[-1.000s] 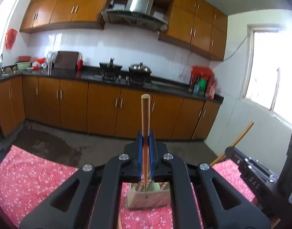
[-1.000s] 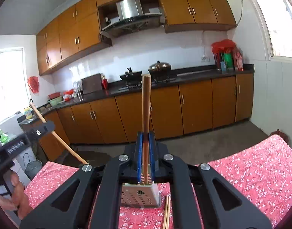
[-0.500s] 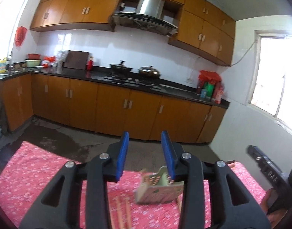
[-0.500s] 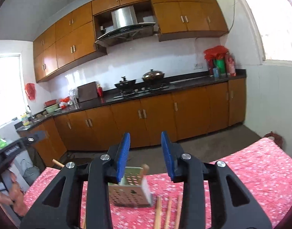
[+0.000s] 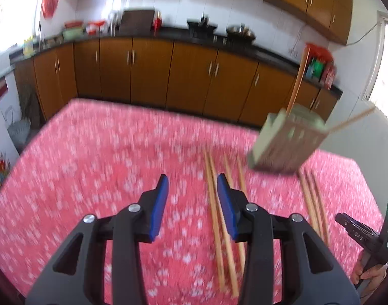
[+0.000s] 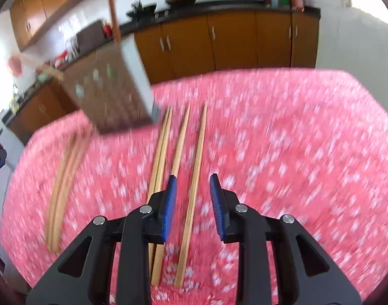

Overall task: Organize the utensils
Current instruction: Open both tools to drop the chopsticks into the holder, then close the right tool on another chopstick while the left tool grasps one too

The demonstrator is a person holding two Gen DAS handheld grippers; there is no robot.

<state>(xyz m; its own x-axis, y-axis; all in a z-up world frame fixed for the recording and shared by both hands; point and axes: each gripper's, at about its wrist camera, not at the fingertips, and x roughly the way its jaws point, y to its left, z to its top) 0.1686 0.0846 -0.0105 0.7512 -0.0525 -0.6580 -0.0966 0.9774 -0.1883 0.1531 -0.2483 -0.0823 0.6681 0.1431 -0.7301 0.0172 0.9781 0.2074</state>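
A perforated utensil holder [image 5: 288,139] stands on the red floral tablecloth [image 5: 92,152] with two chopsticks [image 5: 299,78] sticking out of it; it also shows in the right wrist view [image 6: 110,89]. Several wooden chopsticks [image 5: 219,216] lie loose on the cloth in front of it, and several more [image 5: 313,203] lie to its right. My left gripper [image 5: 191,188] is open and empty, just left of the nearer chopsticks. My right gripper [image 6: 192,190] is open and empty, its jaws on either side of one loose chopstick [image 6: 194,190] on the cloth.
Brown kitchen cabinets [image 5: 168,76] and a dark counter run behind the table. The table's far edge [image 6: 244,72] lies behind the holder. More chopsticks [image 6: 62,183] lie to the left in the right wrist view. Both views are motion-blurred.
Each gripper held a chopstick upright over the holder, then opened and let it drop in. Both have since tilted down toward the loose chopsticks on the cloth.
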